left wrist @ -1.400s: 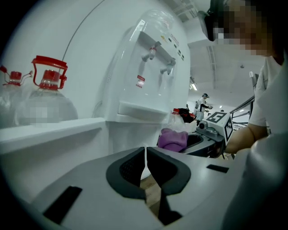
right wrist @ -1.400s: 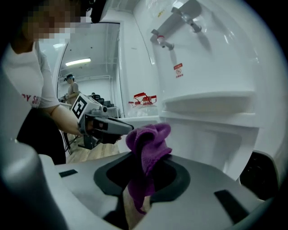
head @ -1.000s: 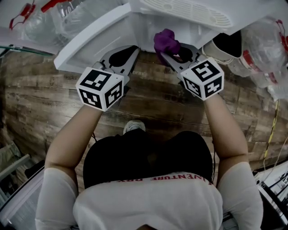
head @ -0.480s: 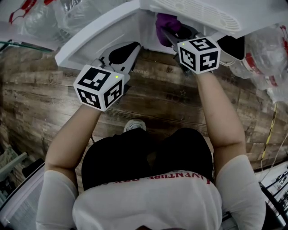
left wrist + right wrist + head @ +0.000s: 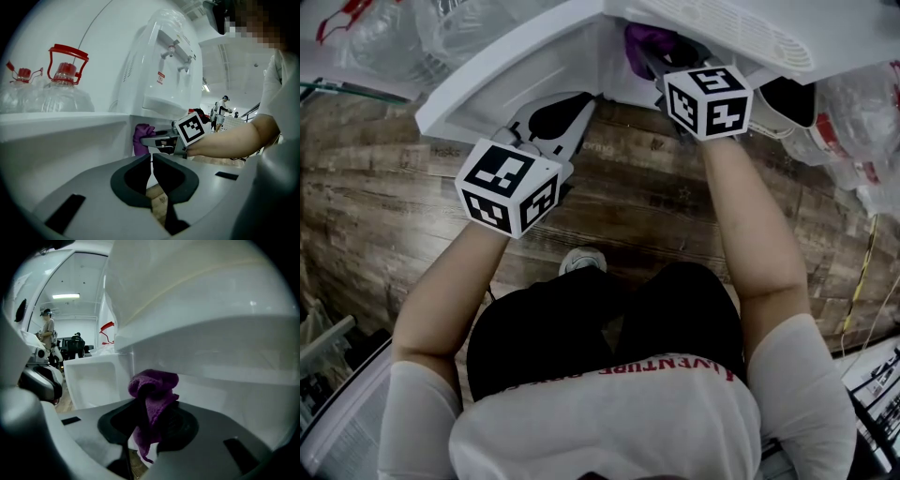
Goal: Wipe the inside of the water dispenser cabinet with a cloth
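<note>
The white water dispenser (image 5: 712, 28) fills the top of the head view, its lower cabinet door (image 5: 502, 80) swung open to the left. My right gripper (image 5: 654, 49) reaches into the cabinet opening, shut on a purple cloth (image 5: 639, 39). In the right gripper view the cloth (image 5: 152, 401) bunches between the jaws, close to the white inner wall (image 5: 225, 390). My left gripper (image 5: 555, 117) hovers by the open door, shut on nothing. From the left gripper view I see the cloth (image 5: 142, 137) and the right gripper (image 5: 161, 140) at the cabinet mouth.
Large clear water bottles with red handles (image 5: 65, 84) stand on the left; more bottles (image 5: 853, 112) lie on the right. The floor (image 5: 394, 197) is wood plank. A cream cup-like object (image 5: 769, 98) sits right of the dispenser. People stand far off (image 5: 47, 331).
My right gripper has carried the purple cloth forward, from in front of the dispenser into the cabinet opening. The left gripper has barely shifted.
</note>
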`<state>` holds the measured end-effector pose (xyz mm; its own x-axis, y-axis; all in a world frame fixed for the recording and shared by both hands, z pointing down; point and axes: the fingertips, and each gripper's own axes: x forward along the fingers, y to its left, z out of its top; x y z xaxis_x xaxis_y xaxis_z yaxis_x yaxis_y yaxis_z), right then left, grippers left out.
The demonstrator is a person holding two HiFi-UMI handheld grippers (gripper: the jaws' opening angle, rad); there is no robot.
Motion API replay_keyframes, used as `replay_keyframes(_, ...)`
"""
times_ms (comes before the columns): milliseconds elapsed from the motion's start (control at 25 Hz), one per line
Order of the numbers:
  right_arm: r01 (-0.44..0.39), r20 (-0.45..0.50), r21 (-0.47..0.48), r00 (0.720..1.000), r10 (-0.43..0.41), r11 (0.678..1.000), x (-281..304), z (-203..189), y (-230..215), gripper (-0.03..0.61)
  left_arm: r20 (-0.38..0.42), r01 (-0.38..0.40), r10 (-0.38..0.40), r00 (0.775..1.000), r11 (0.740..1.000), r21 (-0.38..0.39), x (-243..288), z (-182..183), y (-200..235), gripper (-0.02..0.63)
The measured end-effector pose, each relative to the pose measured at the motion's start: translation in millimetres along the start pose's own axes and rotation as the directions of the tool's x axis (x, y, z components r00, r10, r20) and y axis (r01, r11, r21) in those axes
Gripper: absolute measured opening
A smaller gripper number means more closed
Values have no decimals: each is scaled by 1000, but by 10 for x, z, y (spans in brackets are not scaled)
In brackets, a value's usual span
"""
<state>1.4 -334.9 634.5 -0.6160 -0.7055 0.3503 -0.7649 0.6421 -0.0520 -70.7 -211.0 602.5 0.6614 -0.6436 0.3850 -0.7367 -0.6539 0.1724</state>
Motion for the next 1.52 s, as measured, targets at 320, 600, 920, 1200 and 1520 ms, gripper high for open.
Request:
replay_keyframes(320, 31, 7, 101, 999, -32, 994, 120, -146, -117, 107, 4, -1, 1, 1000, 1000, -10, 15, -16, 76, 35)
replay_keyframes(600, 78, -71, 142, 995, -68, 987, 273, -551, -225, 109, -5, 9, -9, 1000, 1000, -22, 34, -106, 120, 34)
replay_keyframes(920, 119, -148, 199, 985, -90, 973, 535, -1036, -286, 110, -27, -9, 8, 1000, 999, -45, 15, -257, 198, 35)
replay_keyframes(1200, 176, -281, 163, 951, -125, 971, 678, -1501, -350, 110, -43, 0, -2, 999, 999, -48, -18, -341, 217, 35)
replay_keyframes(1520, 194, -346, 107, 927, -146, 975, 807, -1706, -357, 110, -78, -2, -2, 997, 998, -62, -48, -509, 262, 35)
